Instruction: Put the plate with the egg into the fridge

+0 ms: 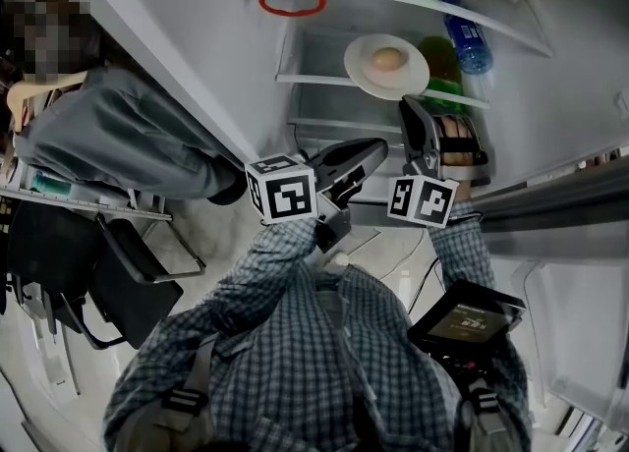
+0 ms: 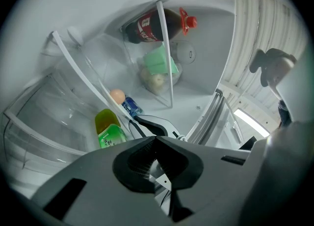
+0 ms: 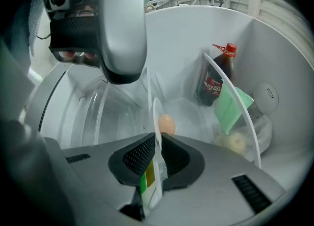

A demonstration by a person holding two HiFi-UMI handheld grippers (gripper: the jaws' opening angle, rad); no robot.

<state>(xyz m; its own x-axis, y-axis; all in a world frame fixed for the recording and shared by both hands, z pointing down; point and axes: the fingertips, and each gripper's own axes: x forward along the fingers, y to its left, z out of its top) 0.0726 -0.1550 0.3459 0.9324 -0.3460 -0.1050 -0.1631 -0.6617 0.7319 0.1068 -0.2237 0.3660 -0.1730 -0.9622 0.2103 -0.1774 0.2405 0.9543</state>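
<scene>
- Right gripper, centre frame, jaws clamped on the plate rim; egg on plate, inside fridge.
- Left gripper, just below, jaws closed, empty.

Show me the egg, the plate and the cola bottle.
egg [image 1: 387, 59], head view, middle of its shell.
plate [image 1: 356, 67], head view, bare left rim.
cola bottle [image 3: 214, 86], right gripper view, its red label.
</scene>
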